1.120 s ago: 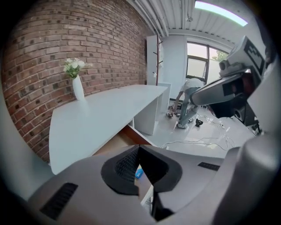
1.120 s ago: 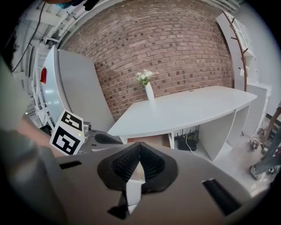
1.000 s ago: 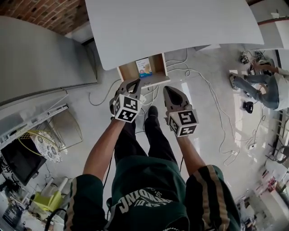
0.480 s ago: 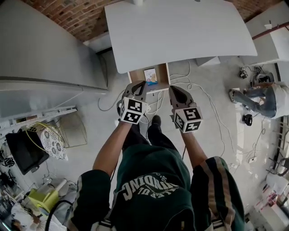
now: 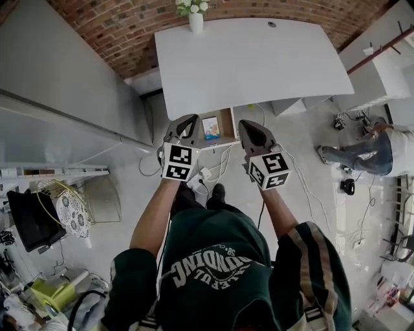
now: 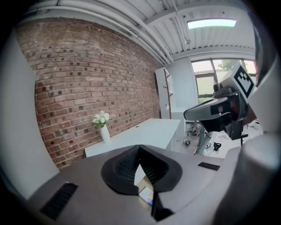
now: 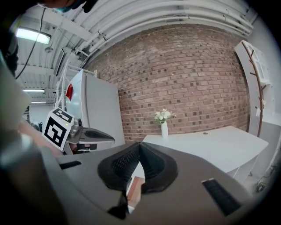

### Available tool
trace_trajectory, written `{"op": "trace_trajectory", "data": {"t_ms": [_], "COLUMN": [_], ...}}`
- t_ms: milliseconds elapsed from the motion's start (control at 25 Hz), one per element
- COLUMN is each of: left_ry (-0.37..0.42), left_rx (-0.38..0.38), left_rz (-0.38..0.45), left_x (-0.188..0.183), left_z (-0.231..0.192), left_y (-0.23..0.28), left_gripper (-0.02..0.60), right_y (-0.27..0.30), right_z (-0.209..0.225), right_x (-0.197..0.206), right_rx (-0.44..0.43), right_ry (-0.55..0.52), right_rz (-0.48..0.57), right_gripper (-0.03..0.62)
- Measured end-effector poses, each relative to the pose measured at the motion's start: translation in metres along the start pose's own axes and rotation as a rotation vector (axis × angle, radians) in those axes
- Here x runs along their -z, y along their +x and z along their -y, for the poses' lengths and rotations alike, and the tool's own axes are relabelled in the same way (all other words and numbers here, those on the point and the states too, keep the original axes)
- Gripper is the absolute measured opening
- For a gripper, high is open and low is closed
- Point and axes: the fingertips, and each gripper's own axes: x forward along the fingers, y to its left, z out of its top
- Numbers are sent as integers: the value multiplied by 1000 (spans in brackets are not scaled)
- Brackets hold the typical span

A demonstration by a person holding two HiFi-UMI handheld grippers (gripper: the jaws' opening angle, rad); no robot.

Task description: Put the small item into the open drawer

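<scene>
An open wooden drawer [image 5: 224, 123] juts from under the front edge of the white desk [image 5: 259, 58]. A small blue-and-white item [image 5: 211, 127] lies inside it, and shows through the gap under the jaws in the left gripper view [image 6: 146, 194]. My left gripper [image 5: 187, 122] hangs just left of the drawer, its jaws shut with nothing between them [image 6: 139, 147]. My right gripper [image 5: 248, 127] hangs just right of the drawer, also shut and empty [image 7: 140, 145]. Each gripper shows in the other's view: the right gripper [image 6: 219, 110], the left gripper [image 7: 90, 134].
A white vase of flowers [image 5: 195, 17] stands at the desk's far edge by the brick wall [image 5: 116, 26]. A tall grey cabinet [image 5: 52, 103] is at the left and a round fan [image 5: 68, 210] lies below it. Cables [image 5: 304, 187] run over the floor. A person [image 5: 365, 152] sits at the right.
The head view has tilted up, so more of the desk and the brick wall show. Both grippers stay shut and now sit level with the drawer, one on each side.
</scene>
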Motion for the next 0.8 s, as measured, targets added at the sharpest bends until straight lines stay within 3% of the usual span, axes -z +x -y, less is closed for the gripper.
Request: {"op": "trace_trajectory", "data": {"t_ms": [240, 800], "left_ry": [-1, 10], "left_rx": [-49, -69], "left_rz": [93, 104], "left_x": [-40, -53], "left_z": [-19, -35], "left_y": [-15, -26], "left_gripper": [15, 15], "right_y": [4, 11], "right_z": [1, -5], "right_x": [-34, -55], "right_rx": [-13, -27], "right_ry": [-44, -103], "right_rz": [55, 59], "right_gripper": [25, 25]}}
